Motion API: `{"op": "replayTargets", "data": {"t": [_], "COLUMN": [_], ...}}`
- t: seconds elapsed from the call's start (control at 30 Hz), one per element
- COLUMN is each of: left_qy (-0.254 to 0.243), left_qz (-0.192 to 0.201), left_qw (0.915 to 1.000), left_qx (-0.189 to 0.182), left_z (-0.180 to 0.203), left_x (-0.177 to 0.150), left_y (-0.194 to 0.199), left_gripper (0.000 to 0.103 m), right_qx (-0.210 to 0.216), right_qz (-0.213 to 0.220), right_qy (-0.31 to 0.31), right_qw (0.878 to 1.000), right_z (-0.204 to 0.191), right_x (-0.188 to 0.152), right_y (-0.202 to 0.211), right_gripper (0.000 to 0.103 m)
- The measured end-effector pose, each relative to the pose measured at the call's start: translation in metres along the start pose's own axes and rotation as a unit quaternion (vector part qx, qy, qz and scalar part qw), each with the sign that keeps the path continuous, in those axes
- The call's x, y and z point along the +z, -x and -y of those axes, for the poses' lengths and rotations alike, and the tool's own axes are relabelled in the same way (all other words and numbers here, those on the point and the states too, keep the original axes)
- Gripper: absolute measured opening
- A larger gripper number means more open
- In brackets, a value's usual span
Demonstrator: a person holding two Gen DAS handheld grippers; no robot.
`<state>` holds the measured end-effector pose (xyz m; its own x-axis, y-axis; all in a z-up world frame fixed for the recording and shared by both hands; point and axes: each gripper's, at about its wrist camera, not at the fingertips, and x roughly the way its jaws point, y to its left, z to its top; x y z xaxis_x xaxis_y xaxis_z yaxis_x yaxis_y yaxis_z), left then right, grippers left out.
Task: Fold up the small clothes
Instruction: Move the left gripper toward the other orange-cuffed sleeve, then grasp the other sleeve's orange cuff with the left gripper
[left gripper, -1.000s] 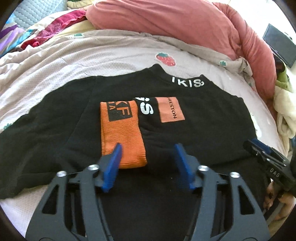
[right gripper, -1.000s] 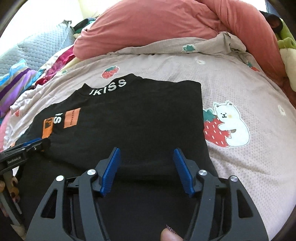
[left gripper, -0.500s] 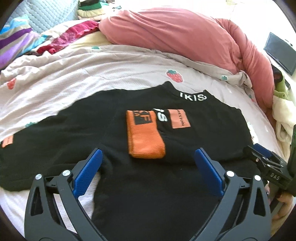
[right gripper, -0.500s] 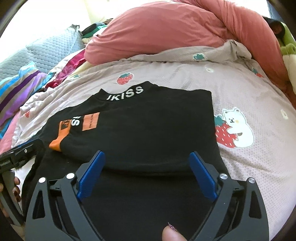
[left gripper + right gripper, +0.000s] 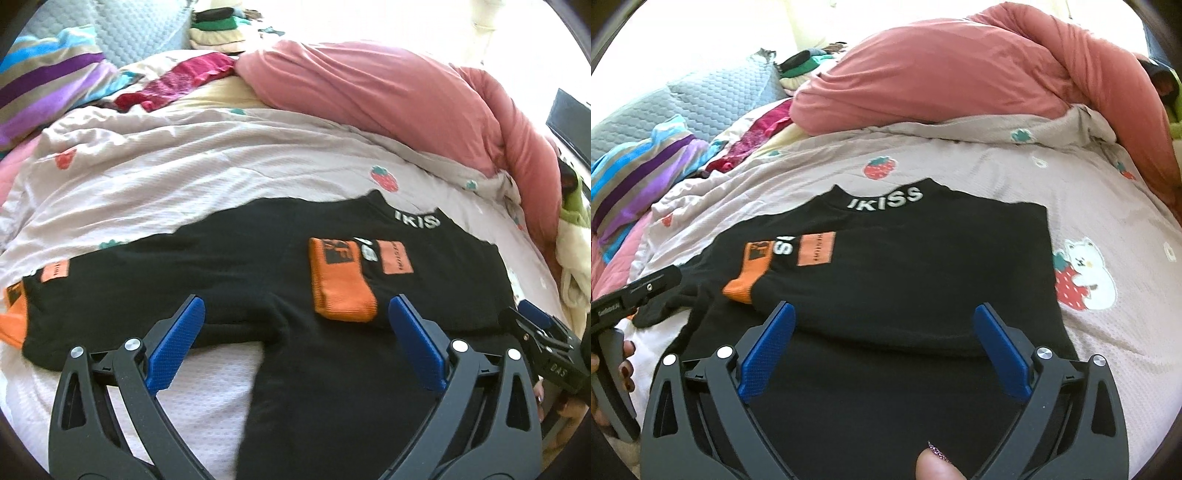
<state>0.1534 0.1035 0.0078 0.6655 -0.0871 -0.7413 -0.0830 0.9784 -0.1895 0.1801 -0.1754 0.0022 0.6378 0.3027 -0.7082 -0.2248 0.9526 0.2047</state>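
Note:
A small black top (image 5: 332, 369) with white "IKISS" on the collar lies flat on the bed; it also shows in the right wrist view (image 5: 923, 280). Its right sleeve is folded across the chest, orange cuff (image 5: 341, 288) on top. Its left sleeve (image 5: 129, 291) stretches out to the left, ending in an orange cuff (image 5: 13, 317). My left gripper (image 5: 295, 328) is open and empty above the top near its left armpit. My right gripper (image 5: 884, 336) is open and empty above the lower body of the top, and it shows at the right edge of the left wrist view (image 5: 543, 332).
The bed has a pale strawberry-print sheet (image 5: 184, 170). A rolled pink duvet (image 5: 388, 88) lies along the far side. Striped and red fabrics (image 5: 51, 74) and a grey quilted pillow (image 5: 713, 99) are at the far left. A stack of folded clothes (image 5: 218, 29) sits at the back.
Both grippers have opened wide and pulled back and up from the top. The left gripper's view has shifted left, so the outstretched left sleeve now shows.

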Motion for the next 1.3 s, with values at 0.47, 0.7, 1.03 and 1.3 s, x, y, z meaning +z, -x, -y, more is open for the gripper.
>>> {"op": "replayTargets", "data": {"t": [0.47, 0.7, 1.03, 1.3], "left_qy": [0.043, 0.068, 0.128, 0.172], "left_qz": [0.028, 0.039, 0.046, 0.054], "left_qw": [0.9965, 0.9909, 0.9778, 0.9643], "left_qx": [0.067, 0.11, 0.159, 0.194], "left_z": [-0.05, -0.08, -0.132, -0.167], "left_x": [0.001, 0.003, 0.002, -0.002], "left_y": [0.02, 0.029, 0.042, 0.055], "left_gripper": [0.094, 0.094, 0.094, 0.094], "right_qx": [0.04, 0.066, 0.103, 0.128], "right_qz": [0.004, 0.004, 0.0, -0.01], "right_qy": [0.046, 0.078, 0.121, 0.158], "right_qw": [0.998, 0.995, 0.987, 0.979], "right_z": [-0.057, -0.095, -0.143, -0.183], "right_x": [0.014, 0.021, 0.027, 0.027], "right_y": [-0.008, -0.015, -0.024, -0.035], "right_gripper": [0.097, 0.097, 0.098, 0.098]}}
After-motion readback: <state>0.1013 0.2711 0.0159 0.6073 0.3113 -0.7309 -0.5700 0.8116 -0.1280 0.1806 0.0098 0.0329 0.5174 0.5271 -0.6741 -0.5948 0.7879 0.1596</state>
